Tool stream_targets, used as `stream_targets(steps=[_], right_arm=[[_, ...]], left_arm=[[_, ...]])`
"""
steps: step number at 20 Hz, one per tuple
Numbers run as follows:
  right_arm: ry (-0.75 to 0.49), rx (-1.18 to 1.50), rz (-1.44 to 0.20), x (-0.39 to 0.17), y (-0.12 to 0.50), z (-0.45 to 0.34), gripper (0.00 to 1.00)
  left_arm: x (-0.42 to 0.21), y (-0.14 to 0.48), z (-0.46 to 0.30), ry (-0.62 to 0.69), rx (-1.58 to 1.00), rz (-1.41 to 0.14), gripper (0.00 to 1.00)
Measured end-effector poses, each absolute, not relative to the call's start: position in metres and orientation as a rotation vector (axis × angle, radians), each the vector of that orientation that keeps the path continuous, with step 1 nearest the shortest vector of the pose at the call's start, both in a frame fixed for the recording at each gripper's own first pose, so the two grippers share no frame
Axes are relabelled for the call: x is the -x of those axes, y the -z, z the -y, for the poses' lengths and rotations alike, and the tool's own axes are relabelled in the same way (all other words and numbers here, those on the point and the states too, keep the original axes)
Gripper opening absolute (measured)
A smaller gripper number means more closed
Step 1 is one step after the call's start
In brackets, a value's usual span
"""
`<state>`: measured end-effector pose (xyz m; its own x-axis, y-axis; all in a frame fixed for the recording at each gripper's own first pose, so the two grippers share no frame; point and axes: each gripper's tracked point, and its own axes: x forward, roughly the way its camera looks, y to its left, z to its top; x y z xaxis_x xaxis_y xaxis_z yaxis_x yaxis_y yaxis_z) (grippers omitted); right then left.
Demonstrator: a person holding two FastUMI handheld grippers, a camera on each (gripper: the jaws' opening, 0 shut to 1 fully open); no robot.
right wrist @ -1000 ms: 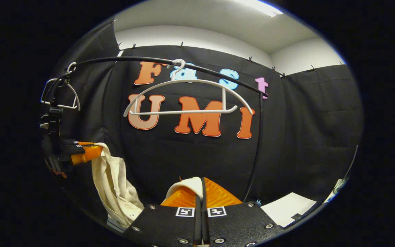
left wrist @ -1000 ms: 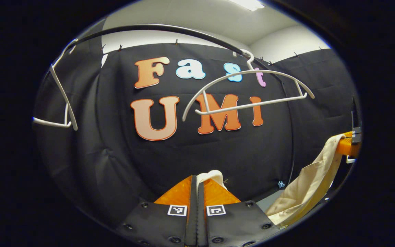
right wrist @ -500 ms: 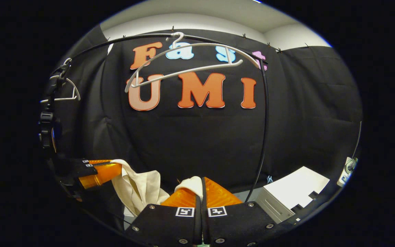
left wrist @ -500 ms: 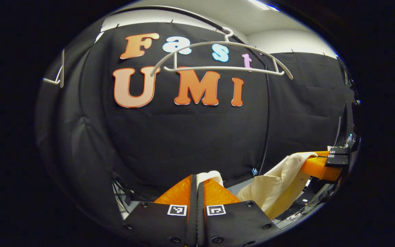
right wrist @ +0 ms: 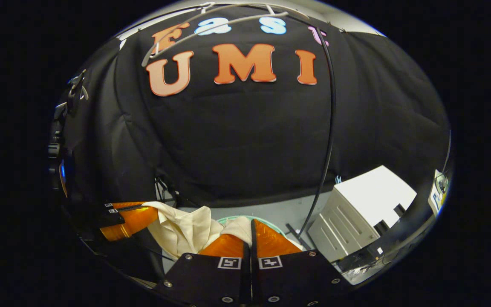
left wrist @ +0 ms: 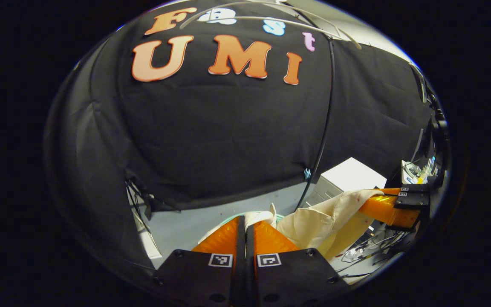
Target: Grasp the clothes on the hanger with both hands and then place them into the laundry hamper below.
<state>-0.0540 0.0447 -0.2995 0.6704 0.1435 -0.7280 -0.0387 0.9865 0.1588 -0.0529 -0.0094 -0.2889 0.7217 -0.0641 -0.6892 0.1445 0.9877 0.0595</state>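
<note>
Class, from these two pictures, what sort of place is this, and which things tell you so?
Probably a draped recording booth: black cloth wall, thin black clothes rail bearing a white plastic hanger, and a white box-shaped cabinet on the floor.

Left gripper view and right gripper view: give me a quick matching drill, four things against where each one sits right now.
Things:
1. cream garment
2. white hanger
3. white cabinet
4. hamper rim

Places:
A. on the rail, top of view
B. on the floor, right of the black pole
C. stretched between both grippers
D. just beyond the right gripper

Pairs: 1-C, 2-A, 3-B, 4-D. The left gripper also pinches the cloth.
</note>
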Motion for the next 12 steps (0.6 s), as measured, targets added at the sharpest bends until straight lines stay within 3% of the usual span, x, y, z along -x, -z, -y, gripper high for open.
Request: stream_targets(steps=[12], right_arm=[[-0.089, -0.178, -1.036, 0.094, 0.354, -0.055, 0.01]], left_arm=[[0.079, 0.352, -0.016, 0.059, -0.079, -0.946, 0.07]])
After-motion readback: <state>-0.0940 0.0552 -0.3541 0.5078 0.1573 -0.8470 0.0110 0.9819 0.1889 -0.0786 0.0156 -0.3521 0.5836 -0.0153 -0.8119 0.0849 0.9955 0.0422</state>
